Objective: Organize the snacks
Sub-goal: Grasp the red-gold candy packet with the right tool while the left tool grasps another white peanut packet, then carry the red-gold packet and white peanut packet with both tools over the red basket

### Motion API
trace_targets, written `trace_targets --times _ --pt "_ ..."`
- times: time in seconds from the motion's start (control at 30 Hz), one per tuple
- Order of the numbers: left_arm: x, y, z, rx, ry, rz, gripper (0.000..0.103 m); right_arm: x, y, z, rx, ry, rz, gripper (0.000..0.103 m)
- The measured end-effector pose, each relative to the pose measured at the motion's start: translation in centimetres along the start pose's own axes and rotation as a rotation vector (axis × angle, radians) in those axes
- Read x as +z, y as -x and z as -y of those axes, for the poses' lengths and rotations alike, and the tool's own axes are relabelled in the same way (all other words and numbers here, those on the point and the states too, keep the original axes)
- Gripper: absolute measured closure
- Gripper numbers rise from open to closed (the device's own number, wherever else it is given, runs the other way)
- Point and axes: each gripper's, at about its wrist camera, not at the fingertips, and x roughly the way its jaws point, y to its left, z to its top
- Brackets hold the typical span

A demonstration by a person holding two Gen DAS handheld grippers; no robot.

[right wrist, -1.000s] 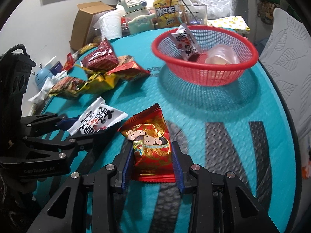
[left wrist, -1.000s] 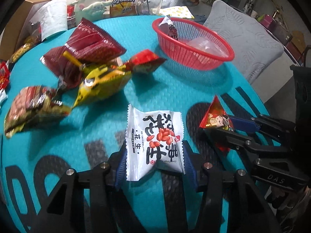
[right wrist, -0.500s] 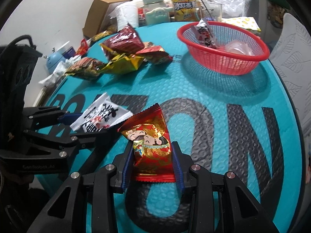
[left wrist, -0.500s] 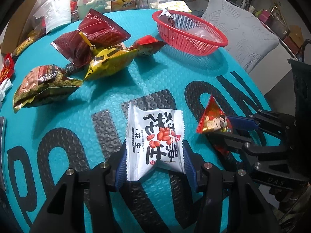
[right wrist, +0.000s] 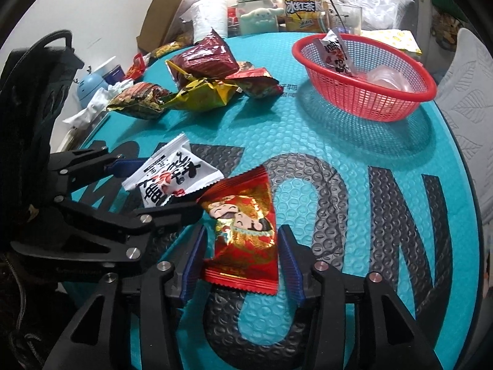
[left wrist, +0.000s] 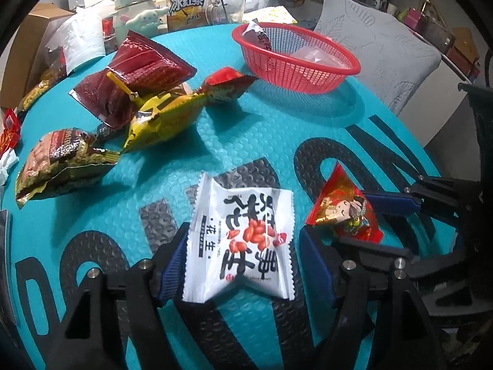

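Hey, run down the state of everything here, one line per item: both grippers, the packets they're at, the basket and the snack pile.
Left gripper: jaws opening, pads off the packet.
White peanut packet: between the left jaws, released.
Right gripper: jaws opening.
Red packet: between the right jaws, loose.
Red basket: upright, holding two packets.
Snack pile: heaped on the mat, untouched.

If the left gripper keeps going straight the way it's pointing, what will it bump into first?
Probably the white peanut packet, which lies between the opening jaws of the left gripper. Right under it is the teal table mat, so it would likely press the packet onto that. Depth is hard to judge.
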Motion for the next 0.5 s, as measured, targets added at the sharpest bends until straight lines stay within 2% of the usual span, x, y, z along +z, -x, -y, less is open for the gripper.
trace_targets --times 0.03,0.1,0.17,0.2,0.27,0.5 --pt "0.0 0.1 -0.1 0.005 -0.003 0.003 0.036 0.0 -0.1 -0.1 -0.003 0.004 0.001 0.054" --pt "-0.1 0.1 -0.1 0.048 -0.013 0.022 0.048 0.0 -0.2 -0.4 -0.015 0.016 0.003 0.054" --pt "0.0 0.2 -0.4 0.036 -0.003 0.032 0.053 0.1 -0.3 -0.5 -0.026 0.024 0.009 0.055" --pt "0.0 0.4 -0.5 0.024 0.005 0.037 0.057 0.0 -0.3 -0.6 -0.041 0.031 0.015 0.063" --pt "0.0 0.7 -0.8 0.005 0.021 0.041 0.063 0.0 -0.3 -0.7 -0.069 0.050 0.019 0.066" --pt "-0.5 1.2 -1.1 -0.011 0.042 0.039 0.065 -0.1 0.2 -0.2 -0.044 0.012 0.026 0.067"
